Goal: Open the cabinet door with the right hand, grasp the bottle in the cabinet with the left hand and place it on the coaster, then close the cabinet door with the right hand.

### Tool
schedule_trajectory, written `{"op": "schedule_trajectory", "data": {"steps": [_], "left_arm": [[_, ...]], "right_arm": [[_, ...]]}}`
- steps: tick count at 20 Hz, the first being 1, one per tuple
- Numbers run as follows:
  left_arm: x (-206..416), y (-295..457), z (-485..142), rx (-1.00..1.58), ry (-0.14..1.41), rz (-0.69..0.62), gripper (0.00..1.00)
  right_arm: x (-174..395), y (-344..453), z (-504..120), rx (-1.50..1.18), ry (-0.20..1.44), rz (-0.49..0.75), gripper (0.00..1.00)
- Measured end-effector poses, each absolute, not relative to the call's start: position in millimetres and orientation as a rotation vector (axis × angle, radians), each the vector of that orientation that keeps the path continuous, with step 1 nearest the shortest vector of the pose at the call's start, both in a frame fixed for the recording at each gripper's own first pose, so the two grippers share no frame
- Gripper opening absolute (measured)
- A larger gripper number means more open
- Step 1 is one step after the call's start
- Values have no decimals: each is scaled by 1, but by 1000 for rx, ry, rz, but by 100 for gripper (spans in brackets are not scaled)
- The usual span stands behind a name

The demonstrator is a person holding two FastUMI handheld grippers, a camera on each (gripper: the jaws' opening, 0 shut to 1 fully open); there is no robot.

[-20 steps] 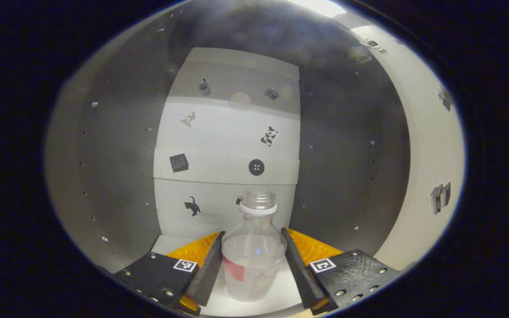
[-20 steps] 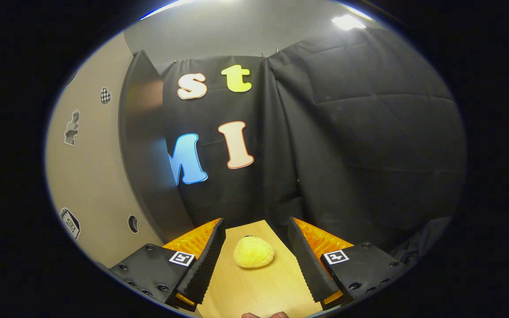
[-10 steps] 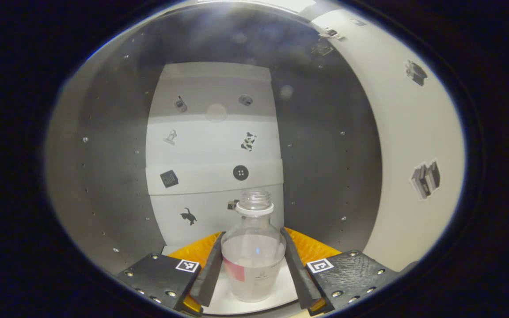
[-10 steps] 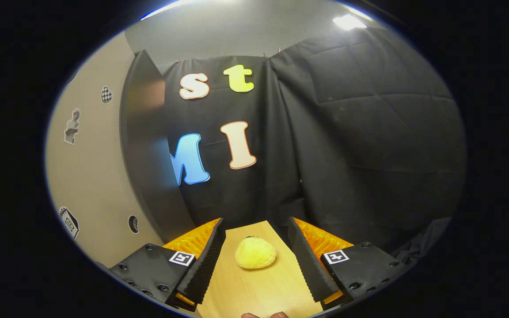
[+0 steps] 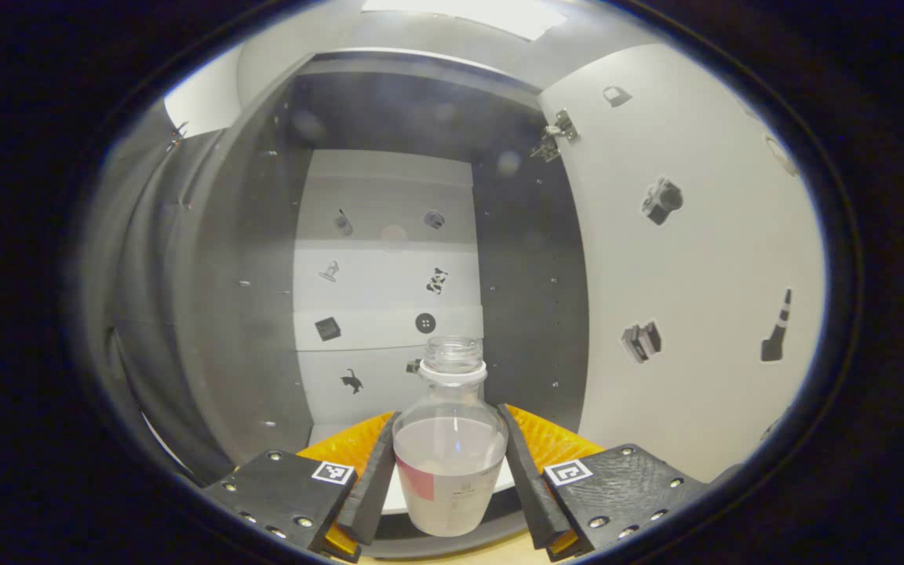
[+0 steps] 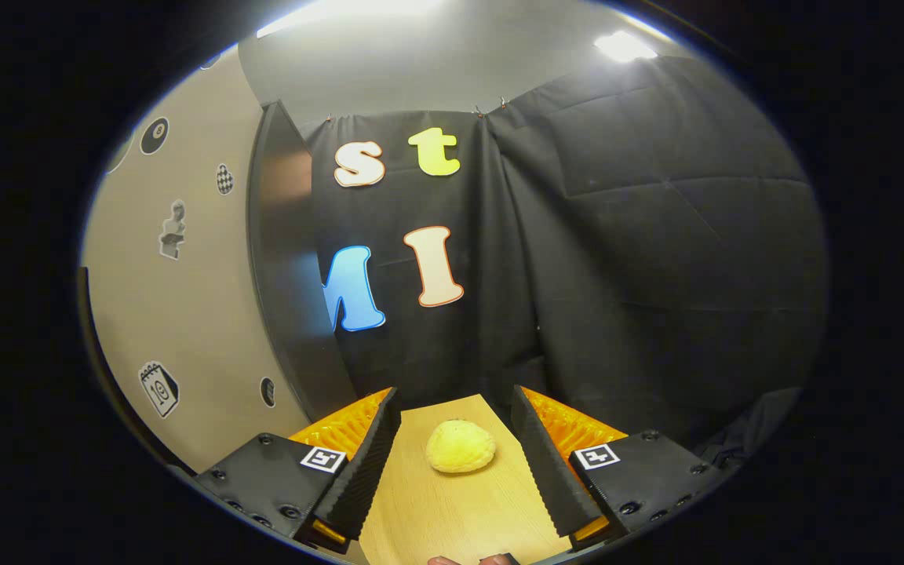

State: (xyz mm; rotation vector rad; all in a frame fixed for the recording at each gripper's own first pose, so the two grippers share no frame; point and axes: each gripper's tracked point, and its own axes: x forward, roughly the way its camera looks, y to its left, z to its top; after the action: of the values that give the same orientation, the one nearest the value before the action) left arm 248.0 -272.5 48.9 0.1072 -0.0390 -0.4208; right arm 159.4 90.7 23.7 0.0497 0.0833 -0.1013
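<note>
In the left gripper view a clear capless bottle (image 5: 450, 463) with a pink label sits upright between my fingers, lifted just off the cabinet's white shelf (image 5: 401, 502). My left gripper (image 5: 449, 471) is shut on its body, both pads pressing its sides. Behind it stands the open cabinet (image 5: 389, 290), its stickered back panel well back, and the white door (image 5: 695, 275) swung open at the right. In the right gripper view my right gripper (image 6: 454, 463) is open over the wooden table (image 6: 452, 518), with the door's face (image 6: 177, 314) and its dark edge (image 6: 287, 267) at the left.
A yellow plush lump (image 6: 460, 446) lies on the table ahead of the right gripper's fingers. Black cloth hangs behind the table. Dark cabinet side walls (image 5: 240, 314) flank the bottle in the left gripper view.
The left gripper has closed on the bottle and drawn back out of the cabinet with it; the cabinet interior has shrunk and the door's front shows. The right gripper has shifted only slightly.
</note>
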Motion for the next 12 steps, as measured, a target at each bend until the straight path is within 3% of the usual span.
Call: {"op": "schedule_trajectory", "data": {"steps": [2,7,11,12], "left_arm": [[219,-250,49,110,-34,-395,75],[143,-197,32,122,-22,-315,73],[98,-167,-17,127,6,-261,73],[91,-160,-30,128,13,-243,71]], "right_arm": [[154,99,24,65,83,-75,90],[131,114,24,53,83,11,90],[125,112,21,43,101,12,90],[123,112,23,35,97,11,83]]}}
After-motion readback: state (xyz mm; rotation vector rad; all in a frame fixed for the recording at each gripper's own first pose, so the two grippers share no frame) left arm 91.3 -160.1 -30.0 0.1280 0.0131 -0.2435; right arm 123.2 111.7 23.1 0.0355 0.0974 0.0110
